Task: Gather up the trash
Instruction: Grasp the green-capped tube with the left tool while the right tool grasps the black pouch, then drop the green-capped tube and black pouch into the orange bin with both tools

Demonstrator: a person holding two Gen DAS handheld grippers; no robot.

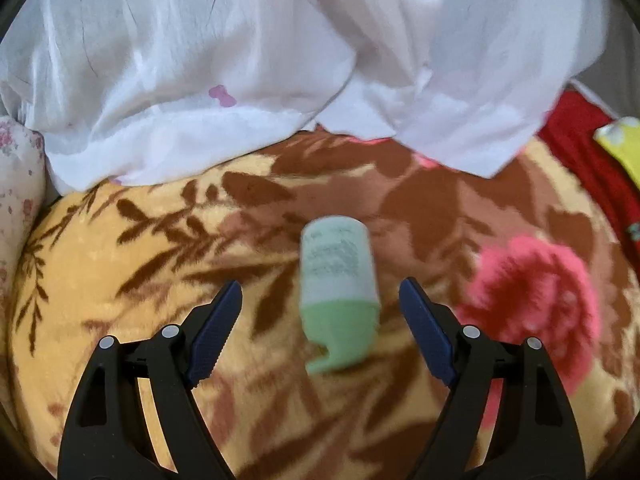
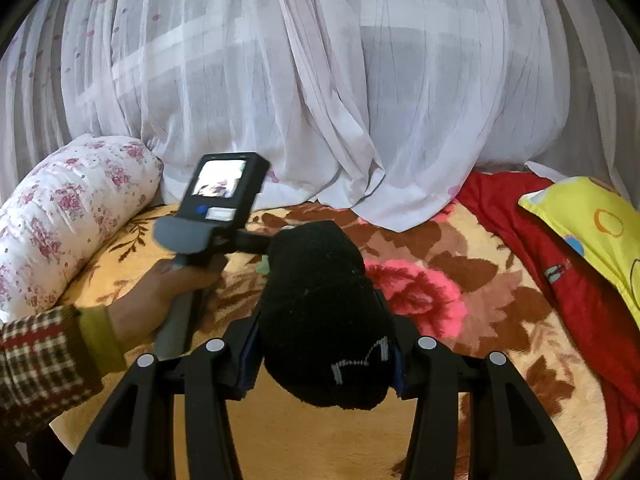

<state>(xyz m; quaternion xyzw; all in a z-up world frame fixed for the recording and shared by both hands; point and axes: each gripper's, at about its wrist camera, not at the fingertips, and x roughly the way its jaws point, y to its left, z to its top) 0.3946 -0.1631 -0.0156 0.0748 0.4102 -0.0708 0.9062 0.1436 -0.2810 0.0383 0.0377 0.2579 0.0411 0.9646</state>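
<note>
A small bottle with a pale label and a green cap (image 1: 339, 292) lies on the flowered blanket (image 1: 120, 264) in the left wrist view. My left gripper (image 1: 320, 304) is open, its blue pads on either side of the bottle, not touching it. In the right wrist view my right gripper (image 2: 320, 340) is shut on a black knitted sock (image 2: 324, 312), held above the blanket (image 2: 460, 264). The person's hand and the left gripper's handle with its screen (image 2: 216, 208) show at the left; a green bit of the bottle (image 2: 264, 267) peeks out behind the sock.
A white sheer curtain (image 1: 240, 60) hangs over the far edge of the bed (image 2: 320, 100). A floral bolster pillow (image 2: 64, 216) lies at the left. A red cloth (image 2: 560, 248) and a yellow pillow (image 2: 592, 224) lie at the right.
</note>
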